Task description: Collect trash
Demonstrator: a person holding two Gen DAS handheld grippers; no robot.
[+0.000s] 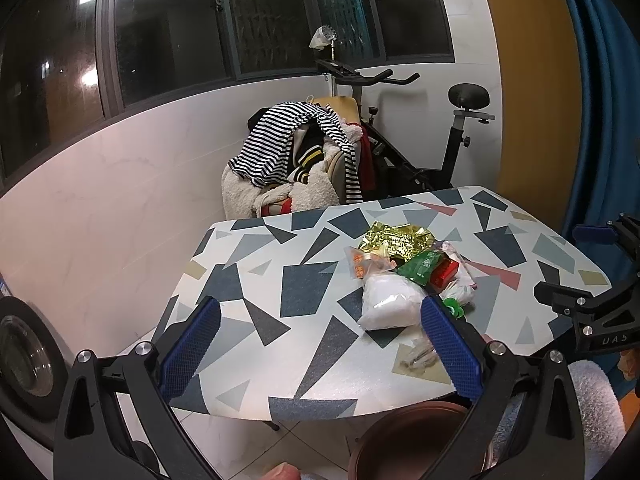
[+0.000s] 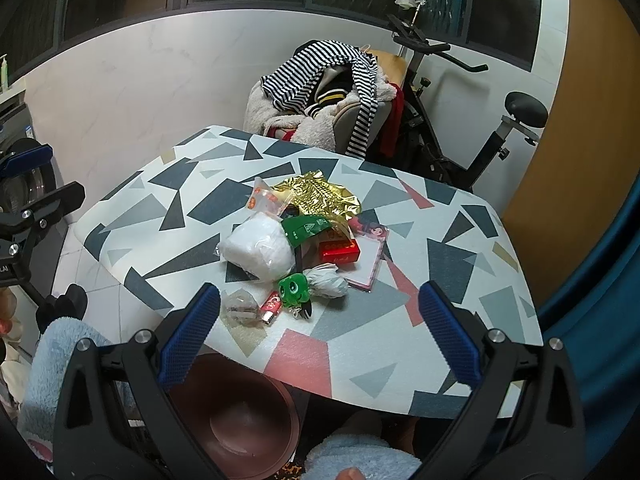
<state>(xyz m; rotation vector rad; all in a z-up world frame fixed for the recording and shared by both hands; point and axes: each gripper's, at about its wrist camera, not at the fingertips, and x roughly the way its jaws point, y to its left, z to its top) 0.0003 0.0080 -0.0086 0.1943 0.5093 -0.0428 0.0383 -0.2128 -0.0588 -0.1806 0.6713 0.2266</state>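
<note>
trash [image 2: 296, 236] heaped mid-table [image 2: 460, 280], bin [image 2: 240, 412] under near edge | L tongs [image 1: 320, 348] + R tongs [image 2: 320, 332] wide open, empty | prob. light, crinkly, slippery; pinch white bag [image 2: 256, 250] at bulge, foil [image 2: 320, 196] by edge

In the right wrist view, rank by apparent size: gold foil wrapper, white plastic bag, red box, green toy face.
1. Gold foil wrapper and white plastic bag: look alike, too close to rank.
2. Red box.
3. Green toy face, though it lies nearer the camera.
</note>
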